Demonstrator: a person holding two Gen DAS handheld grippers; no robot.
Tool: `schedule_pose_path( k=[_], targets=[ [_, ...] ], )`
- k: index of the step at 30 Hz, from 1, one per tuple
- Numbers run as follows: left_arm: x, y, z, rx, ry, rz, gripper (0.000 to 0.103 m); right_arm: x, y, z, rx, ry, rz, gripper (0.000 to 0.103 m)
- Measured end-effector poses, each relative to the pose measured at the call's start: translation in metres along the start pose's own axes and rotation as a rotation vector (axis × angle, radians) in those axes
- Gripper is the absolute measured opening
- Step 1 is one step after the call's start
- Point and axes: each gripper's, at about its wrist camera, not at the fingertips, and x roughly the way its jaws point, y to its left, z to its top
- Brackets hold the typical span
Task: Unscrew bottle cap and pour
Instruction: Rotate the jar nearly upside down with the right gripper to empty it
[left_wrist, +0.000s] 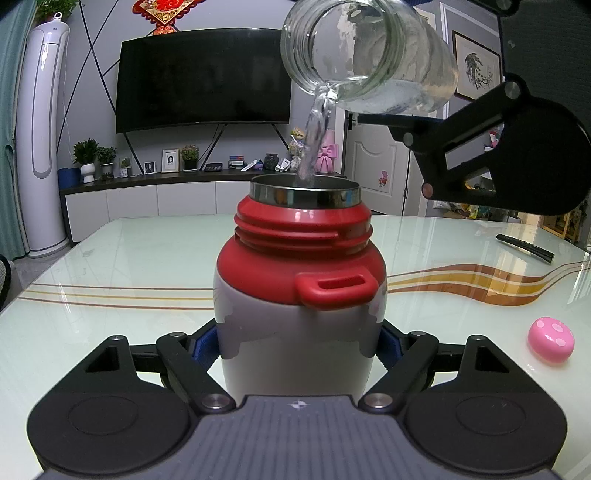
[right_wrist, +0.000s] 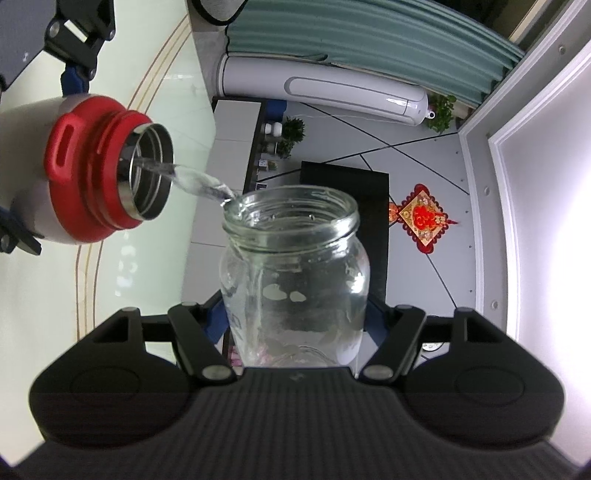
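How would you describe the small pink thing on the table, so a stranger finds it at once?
Start at the glass table and the red-topped flask in the left gripper. Look to the flask's right, near the table edge: the pink cap lies alone there. It is round, domed and white-dotted, unlike the flat dark remote behind it.

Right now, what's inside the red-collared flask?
A water stream from the tilted glass jar enters the flask mouth. Bare steel inner wall shows; the bottom and fill level are hidden.
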Motion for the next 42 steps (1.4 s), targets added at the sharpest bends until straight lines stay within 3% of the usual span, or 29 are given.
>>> schedule_pose_path(
  k=[29, 42],
  targets=[
    [0.0, 0.0, 0.001, 0.0, -0.001, 0.0, 0.084, -0.002, 0.023, -0.001, -0.109, -0.045, -0.032, 0.071],
    [0.0, 0.001, 0.002, 0.001, 0.0, 0.0, 0.084, 0.003, 0.031, -0.004, -0.192, -0.075, -0.087, 0.071]
  ],
)
